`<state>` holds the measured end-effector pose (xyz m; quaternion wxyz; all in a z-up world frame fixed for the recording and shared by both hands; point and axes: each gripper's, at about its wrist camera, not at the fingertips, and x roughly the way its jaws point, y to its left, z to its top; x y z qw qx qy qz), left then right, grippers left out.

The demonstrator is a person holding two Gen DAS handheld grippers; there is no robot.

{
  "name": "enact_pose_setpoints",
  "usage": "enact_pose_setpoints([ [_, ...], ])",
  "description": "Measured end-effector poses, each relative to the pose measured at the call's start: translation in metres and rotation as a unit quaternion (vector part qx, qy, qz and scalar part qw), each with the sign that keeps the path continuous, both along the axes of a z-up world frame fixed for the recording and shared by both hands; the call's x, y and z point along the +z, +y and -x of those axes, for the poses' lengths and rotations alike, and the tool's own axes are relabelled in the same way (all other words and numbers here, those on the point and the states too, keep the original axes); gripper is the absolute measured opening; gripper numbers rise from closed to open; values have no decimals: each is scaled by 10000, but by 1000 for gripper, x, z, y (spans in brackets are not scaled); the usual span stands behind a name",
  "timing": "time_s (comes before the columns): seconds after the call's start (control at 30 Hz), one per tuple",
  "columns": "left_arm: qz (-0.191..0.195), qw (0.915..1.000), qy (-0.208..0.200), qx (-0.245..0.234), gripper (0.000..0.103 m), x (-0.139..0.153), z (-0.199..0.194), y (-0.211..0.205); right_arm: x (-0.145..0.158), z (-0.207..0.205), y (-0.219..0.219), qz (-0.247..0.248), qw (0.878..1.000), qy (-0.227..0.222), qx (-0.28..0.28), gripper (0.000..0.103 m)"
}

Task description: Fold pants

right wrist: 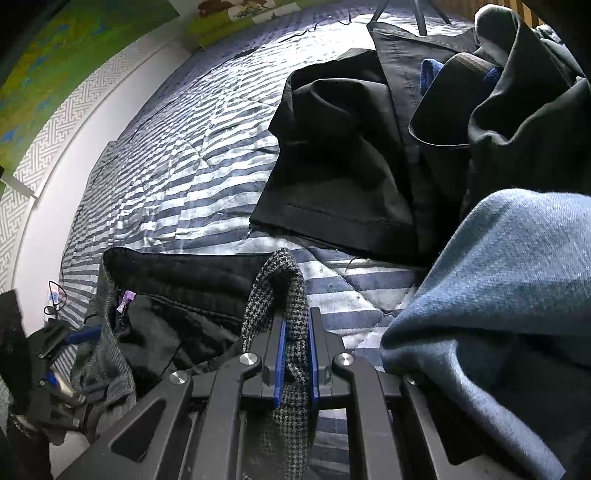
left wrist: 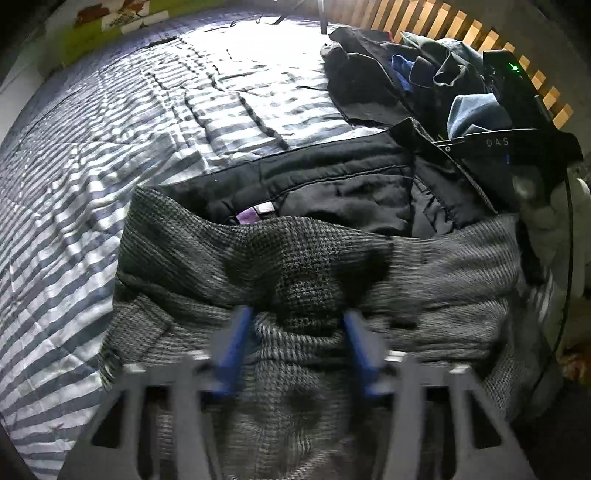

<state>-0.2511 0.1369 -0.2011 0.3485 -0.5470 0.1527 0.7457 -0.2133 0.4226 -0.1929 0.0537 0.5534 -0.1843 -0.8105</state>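
Note:
Grey houndstooth pants (left wrist: 258, 251) lie bunched on the striped bed cover (left wrist: 92, 166), their waist open and showing the black lining (left wrist: 332, 181). My left gripper (left wrist: 295, 328) points down over the crumpled grey cloth. Its blue pads (left wrist: 236, 339) stand apart, with a ridge of fabric lying between them that neither pad presses. My right gripper (right wrist: 295, 332) is shut on a fold of the same grey pants (right wrist: 273, 288), which sticks up past the fingertips and hangs down behind them. A white-gloved hand (left wrist: 554, 214) shows at the right edge of the left wrist view.
A heap of black and dark garments (right wrist: 332, 147) lies at the far right of the bed, with a light blue garment (right wrist: 498, 277) close to my right gripper. Wooden slats (left wrist: 443, 26) stand behind the heap. A white wall (right wrist: 48, 192) borders the bed on the left.

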Motion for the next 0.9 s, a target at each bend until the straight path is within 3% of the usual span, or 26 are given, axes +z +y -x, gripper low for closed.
enact_pose_setpoints([
  [0.13, -340, 9988, 260, 258, 21, 26, -9, -16, 2, -1, 1, 55, 10000, 20, -20, 10],
  [0.17, -496, 9973, 350, 420, 12, 38, -10, -27, 4, -2, 1, 99, 9999, 39, -30, 10],
  [0.33, -964, 9794, 1049, 1430, 10, 93, -7, -90, 18, -6, 1, 253, 9994, 233, -69, 10],
  [0.37, -882, 9729, 1283, 1710, 10, 104, -2, -107, 22, -5, 0, 260, 9993, 269, -69, 10],
  [0.5, -838, 9603, 1528, 2177, 9, 137, 19, -142, 48, 2, -10, 510, 9970, 584, -13, 9],
  [0.73, -730, 9361, 2366, 2498, 9, 206, 54, -165, 143, 50, -58, 174, 9838, 1730, 425, 9],
  [0.83, -419, 9189, 2724, 2823, 10, 210, 102, -160, 160, 90, -65, 25, 9801, 1962, 287, 9],
  [0.87, -142, 9142, 2773, 2951, 16, 202, 123, -156, 160, 104, -68, -59, 9797, 1983, 271, 10],
  [0.9, 87, 9172, 2626, 2995, 23, 192, 141, -151, 158, 118, -71, -203, 9803, 1946, 281, 11],
])
